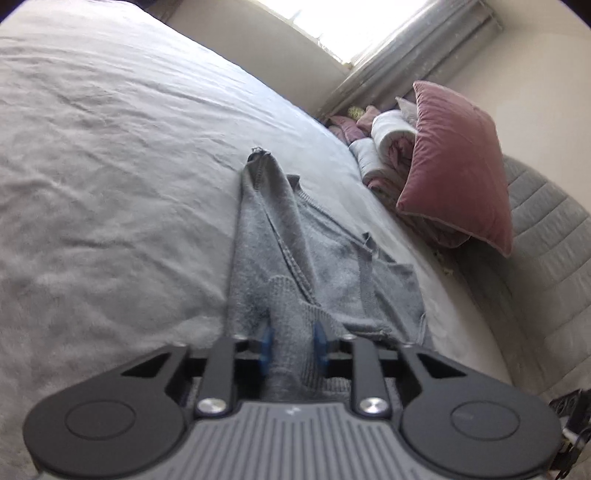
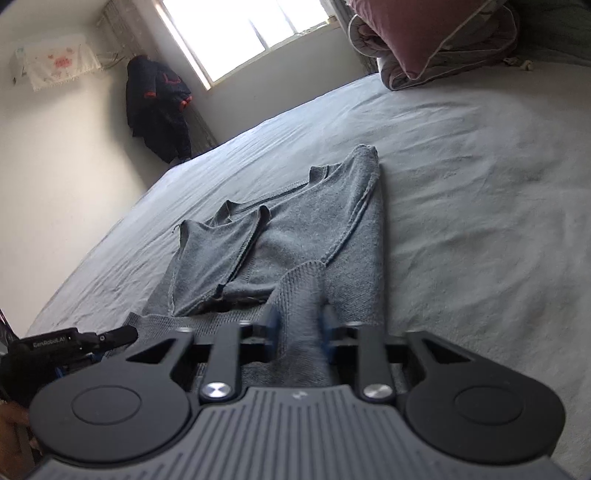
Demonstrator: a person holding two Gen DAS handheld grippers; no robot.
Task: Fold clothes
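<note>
A grey knitted sweater (image 1: 295,236) lies on the bed, partly folded, its sleeves laid over the body. In the left wrist view my left gripper (image 1: 292,343) is shut on the ribbed hem, which bunches up between the blue pads. The right wrist view shows the same sweater (image 2: 295,229) stretching away from my right gripper (image 2: 298,332), which is shut on another part of the ribbed hem. The left gripper (image 2: 74,343) shows at the left edge of that view, close to the hem's other end.
The grey bedsheet (image 1: 110,147) spreads wide to the left. A pink pillow (image 1: 458,166) and rolled bedding (image 1: 388,144) lie by the headboard (image 1: 546,236). A dark jacket (image 2: 159,107) hangs in the room corner beside the window (image 2: 251,33).
</note>
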